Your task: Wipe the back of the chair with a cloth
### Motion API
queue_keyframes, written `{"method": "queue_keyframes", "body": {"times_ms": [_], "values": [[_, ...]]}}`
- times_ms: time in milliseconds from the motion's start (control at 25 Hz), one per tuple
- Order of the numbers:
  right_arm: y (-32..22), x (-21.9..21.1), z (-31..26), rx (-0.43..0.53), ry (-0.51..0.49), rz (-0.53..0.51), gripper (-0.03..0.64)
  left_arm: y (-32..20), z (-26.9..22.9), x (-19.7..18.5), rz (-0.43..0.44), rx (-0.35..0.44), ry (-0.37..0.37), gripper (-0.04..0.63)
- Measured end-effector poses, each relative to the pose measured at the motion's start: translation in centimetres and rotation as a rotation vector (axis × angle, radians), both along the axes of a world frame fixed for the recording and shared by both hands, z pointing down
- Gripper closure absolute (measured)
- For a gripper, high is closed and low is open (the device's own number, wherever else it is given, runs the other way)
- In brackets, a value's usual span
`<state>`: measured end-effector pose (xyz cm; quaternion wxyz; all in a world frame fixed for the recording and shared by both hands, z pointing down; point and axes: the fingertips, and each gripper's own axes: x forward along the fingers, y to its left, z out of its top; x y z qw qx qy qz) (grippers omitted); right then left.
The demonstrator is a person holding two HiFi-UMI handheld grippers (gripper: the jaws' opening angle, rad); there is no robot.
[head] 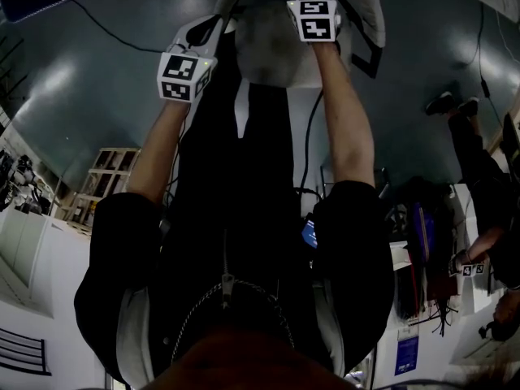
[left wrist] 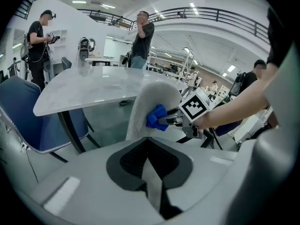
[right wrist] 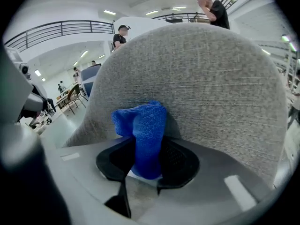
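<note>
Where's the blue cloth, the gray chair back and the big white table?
blue cloth [right wrist: 143, 130], right gripper view, on its bunched middle.
chair back [right wrist: 201, 74], right gripper view, on the gray fabric, upper middle.
white table [left wrist: 93, 86], left gripper view, on the bare tabletop.

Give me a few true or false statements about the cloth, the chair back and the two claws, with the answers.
1. The right claw grips a blue cloth. True.
2. The cloth rests against the grey chair back. True.
3. The left claw also holds the cloth. False: nothing is between its jaws.
4. The cloth lies on the white table. False: it is at the chair back, held in the right claw.
</note>
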<state>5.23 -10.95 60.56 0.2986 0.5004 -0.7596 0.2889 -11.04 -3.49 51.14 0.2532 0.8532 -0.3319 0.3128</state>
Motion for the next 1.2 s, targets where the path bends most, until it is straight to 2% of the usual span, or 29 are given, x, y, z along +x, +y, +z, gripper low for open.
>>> {"method": "queue_keyframes", "body": {"times_ms": [400,800,1200], "values": [[0.6,5.3,0.8,-0.024,0.022,0.199,0.485,-0.4,0.3,1.9,0.047,-0.003,0.000,0.586],[1.8,8.9,1.0,-0.045,0.038,0.332,0.485,-0.4,0.5,3.9,0.098,-0.005,0.012,0.586],[4.2,13.1,1.3,-0.080,0.054,0.515,0.485,-0.6,-0.1,5.0,0.129,0.002,0.016,0.586]]}}
